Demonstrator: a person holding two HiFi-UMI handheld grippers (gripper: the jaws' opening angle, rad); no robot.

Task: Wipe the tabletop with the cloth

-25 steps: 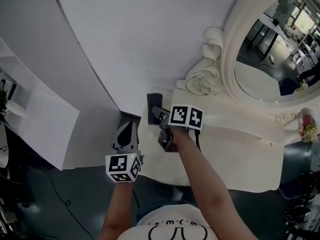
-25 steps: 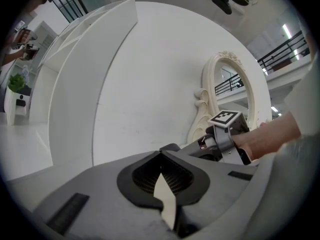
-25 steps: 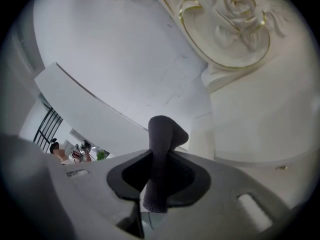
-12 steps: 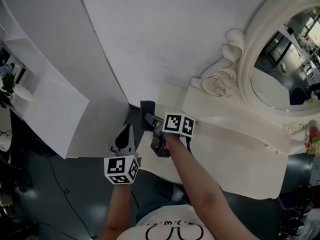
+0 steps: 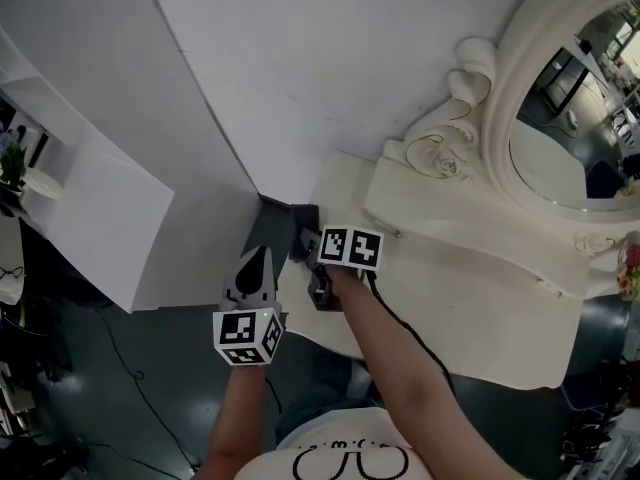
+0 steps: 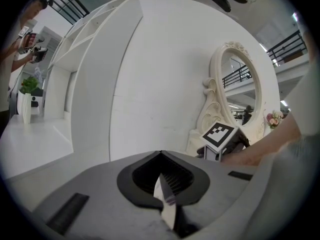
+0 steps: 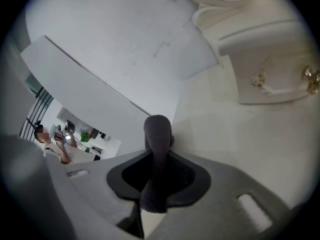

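- Head view: the right gripper, at centre frame, has its jaws clamped on a dark cloth. The cloth lies at the far-left corner of the cream tabletop, close to the white wall.
- The left gripper hangs just left of the table edge, over the dark floor and apart from the cloth.
- A carved oval mirror rises at upper right, with its scrolled base standing on the tabletop's raised back part.
- A white shelf unit fills the left side, and a cable trails back from the right gripper along the arm.
- Left gripper view: the jaws of the left gripper are pressed together. Beyond them is the wall, with the mirror at right and the right gripper's marker cube below it.
- The shelf unit is at left, with a plant at the far-left edge and a person above it.
- Right gripper view: the right gripper pinches the cloth, which sticks up as a dark fold between the jaws. The tabletop spreads to the right.
- A drawer with small knobs sits at upper right, and the wall lies across the top.
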